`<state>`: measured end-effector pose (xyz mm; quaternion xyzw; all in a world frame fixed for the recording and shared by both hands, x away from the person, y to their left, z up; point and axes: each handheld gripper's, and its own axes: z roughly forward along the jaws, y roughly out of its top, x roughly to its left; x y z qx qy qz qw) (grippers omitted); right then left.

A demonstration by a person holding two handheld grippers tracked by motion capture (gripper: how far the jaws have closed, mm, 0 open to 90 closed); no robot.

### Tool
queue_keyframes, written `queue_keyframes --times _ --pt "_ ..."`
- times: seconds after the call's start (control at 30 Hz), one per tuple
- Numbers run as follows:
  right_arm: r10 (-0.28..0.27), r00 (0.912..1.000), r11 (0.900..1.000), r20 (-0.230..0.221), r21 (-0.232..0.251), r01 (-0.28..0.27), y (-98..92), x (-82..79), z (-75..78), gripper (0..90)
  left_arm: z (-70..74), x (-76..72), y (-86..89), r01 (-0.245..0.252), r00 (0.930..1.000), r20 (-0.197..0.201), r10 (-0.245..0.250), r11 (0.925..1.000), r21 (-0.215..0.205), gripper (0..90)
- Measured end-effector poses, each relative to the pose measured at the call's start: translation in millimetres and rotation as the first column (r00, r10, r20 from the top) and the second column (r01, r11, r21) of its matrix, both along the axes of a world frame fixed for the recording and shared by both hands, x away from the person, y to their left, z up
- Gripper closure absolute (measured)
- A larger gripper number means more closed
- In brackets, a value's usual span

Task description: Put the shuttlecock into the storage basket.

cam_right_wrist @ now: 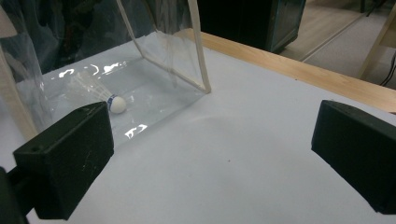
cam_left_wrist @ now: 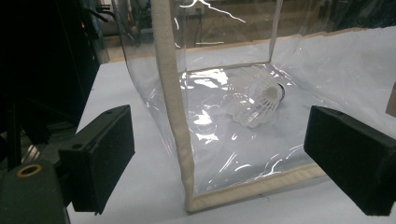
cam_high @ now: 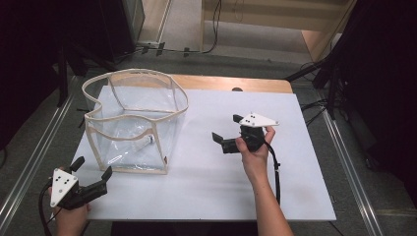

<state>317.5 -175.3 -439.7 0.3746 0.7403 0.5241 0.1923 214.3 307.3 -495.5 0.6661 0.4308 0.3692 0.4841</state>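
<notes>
Clear plastic bag (cam_high: 133, 123) blurs the shuttlecock (cam_left_wrist: 257, 100) lying inside.

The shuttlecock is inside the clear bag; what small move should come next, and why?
Probably bring the left gripper forward to pinch the clear bag by its near corner seam: both grippers are open and empty, and the shuttlecock lies loose on the bag's floor.

Bright overhead light glares off the clear bag (cam_left_wrist: 224, 140); surroundings fall dark, all views slightly soft
</notes>
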Motion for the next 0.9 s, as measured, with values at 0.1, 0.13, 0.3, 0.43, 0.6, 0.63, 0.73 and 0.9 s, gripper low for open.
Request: queue_keyframes --times 0.1,0.13,0.3,0.43,0.6,0.63,0.73,0.9 --pt "-0.005 1.0000 1.000 -0.005 -0.004 0.005 -4.3 -2.1 -3.2 0.0 0.0 0.1 0.0 0.000 1.0000 0.000 0.000 1.0000 -0.001 9.2" --pt "-0.009 0.9999 1.000 -0.006 -0.005 0.009 -5.5 -2.7 -4.1 0.0 0.0 0.0 0.0 0.000 1.0000 -0.001 0.000 1.0000 0.001 9.2" --pt "-0.028 0.9994 1.000 -0.018 -0.004 0.028 -14.9 -6.9 -10.0 0.0 0.0 0.1 0.0 0.000 1.0000 -0.002 0.000 1.0000 0.001 9.2" --pt "-0.036 0.9992 0.999 -0.018 -0.004 0.036 -20.6 -9.6 -13.4 0.0 0.0 0.0 -0.3 0.000 1.0000 -0.002 0.000 1.0000 0.003 9.2" --pt "-0.048 0.9985 0.999 -0.025 -0.008 0.048 -28.2 -14.0 -18.1 0.0 0.0 -0.1 -0.3 0.000 1.0000 -0.002 0.000 1.0000 0.003 9.2" --pt "-0.052 0.9983 0.999 -0.026 -0.008 0.052 -29.7 -14.8 -19.1 0.0 -0.1 -0.1 -0.4 -0.001 1.0000 -0.002 0.001 1.0000 0.004 9.2" --pt "-0.057 0.9979 0.998 -0.030 -0.012 0.057 -35.2 -17.3 -22.2 0.0 -0.1 -0.1 -0.6 -0.001 1.0000 -0.001 0.001 1.0000 0.001 9.2" --pt "-0.069 0.9969 0.998 -0.037 -0.012 0.069 -42.5 -21.5 -26.6 0.0 -0.2 0.0 -0.7 0.000 1.0000 -0.001 0.000 1.0000 0.003 9.2"
